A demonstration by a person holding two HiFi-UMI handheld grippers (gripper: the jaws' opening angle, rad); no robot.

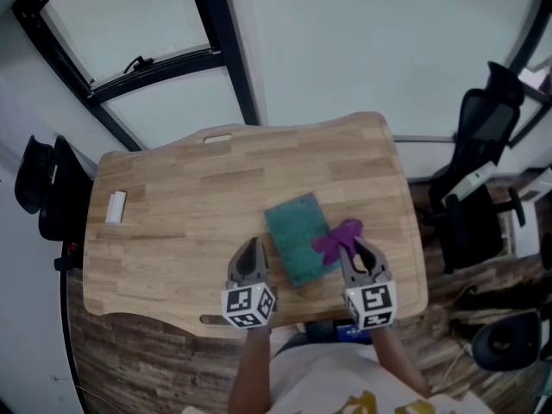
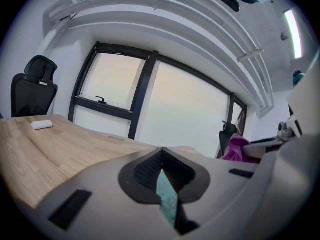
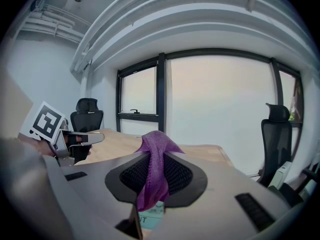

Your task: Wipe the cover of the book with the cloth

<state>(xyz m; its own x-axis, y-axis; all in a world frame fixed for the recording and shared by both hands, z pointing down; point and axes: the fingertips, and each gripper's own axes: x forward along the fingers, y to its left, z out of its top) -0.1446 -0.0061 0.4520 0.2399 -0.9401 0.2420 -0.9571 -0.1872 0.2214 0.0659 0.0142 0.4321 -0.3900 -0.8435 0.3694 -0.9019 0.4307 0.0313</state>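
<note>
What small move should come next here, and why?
Probably lower the right gripper and drag the purple cloth leftward across the book: the cloth is pinched in its jaws and hangs at the book's right edge, with most of the cover bare.

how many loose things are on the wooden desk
3: a teal rectangular book near the front edge, a purple cloth over its right side in the right gripper, and a small white block at the left end.
</note>
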